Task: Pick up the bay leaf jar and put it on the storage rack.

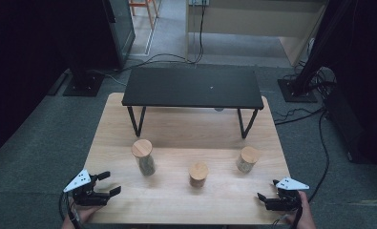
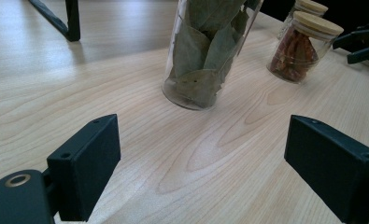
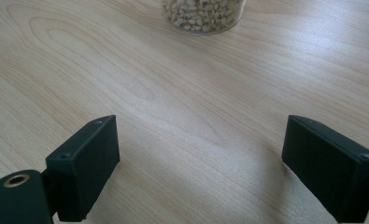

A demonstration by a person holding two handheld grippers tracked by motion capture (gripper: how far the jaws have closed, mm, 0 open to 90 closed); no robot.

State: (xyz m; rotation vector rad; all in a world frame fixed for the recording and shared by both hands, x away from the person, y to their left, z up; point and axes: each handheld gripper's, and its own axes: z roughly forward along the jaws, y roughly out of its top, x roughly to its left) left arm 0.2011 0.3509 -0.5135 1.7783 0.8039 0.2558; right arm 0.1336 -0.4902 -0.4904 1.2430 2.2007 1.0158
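Dim room with dark edges; soft overhead light falls on the pale wooden tabletop [image 1: 186,138]. The black metal shelf [image 1: 193,87] casts a faint shadow beneath it. Both gripper views are bright and slightly soft (nearest jaws blurred).

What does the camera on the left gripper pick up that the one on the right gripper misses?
Left gripper view: a tall glass jar of bay leaves, a shorter cork-lidded jar of reddish spice behind it, a black leg of the raised shelf, and the right gripper far off at the edge.

Right gripper view: the bottom of a jar of pale beans.

Both: the light wooden table, and each gripper's own two black jaws standing wide apart with nothing between them, as with the left gripper.
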